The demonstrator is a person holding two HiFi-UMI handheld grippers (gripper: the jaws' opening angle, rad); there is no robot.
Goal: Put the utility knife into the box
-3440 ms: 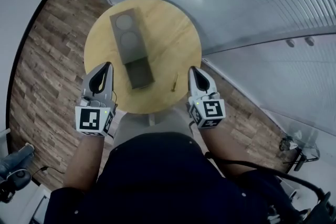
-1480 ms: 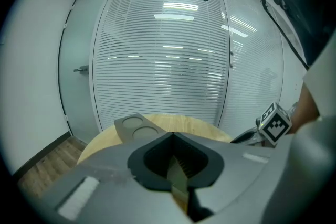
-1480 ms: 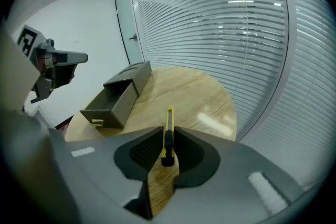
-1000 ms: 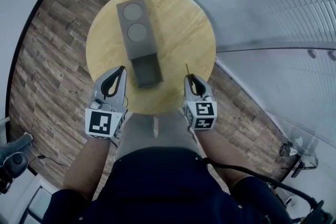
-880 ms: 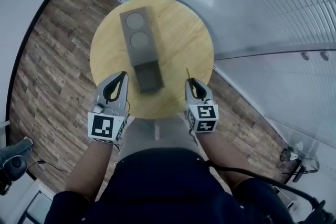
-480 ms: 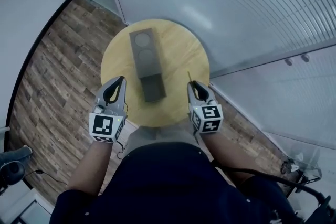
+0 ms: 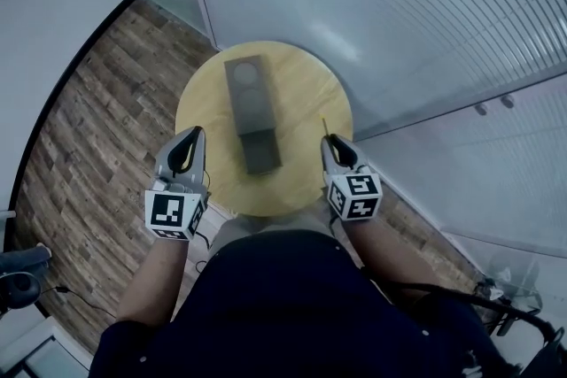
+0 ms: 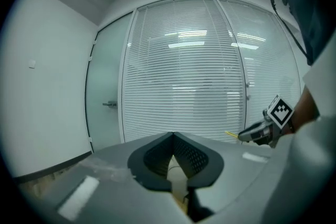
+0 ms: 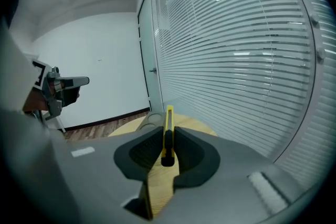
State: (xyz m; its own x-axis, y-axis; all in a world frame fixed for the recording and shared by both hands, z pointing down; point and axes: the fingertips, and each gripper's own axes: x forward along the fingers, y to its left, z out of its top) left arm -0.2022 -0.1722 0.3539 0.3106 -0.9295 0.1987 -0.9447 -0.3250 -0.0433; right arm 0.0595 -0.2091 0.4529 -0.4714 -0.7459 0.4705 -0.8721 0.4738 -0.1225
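Right gripper [image 7: 331, 142] is clamped on the yellow utility knife [image 9: 168, 124], hovering over the round table's [image 7: 306, 88] right edge, left gripper [image 7: 193, 135] closed and empty, so it's mid-carry, and next comes a swing left over the grey box's [image 7: 252, 106] open end.

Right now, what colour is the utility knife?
The utility knife is yellow with a black slider, best seen in the right gripper view.
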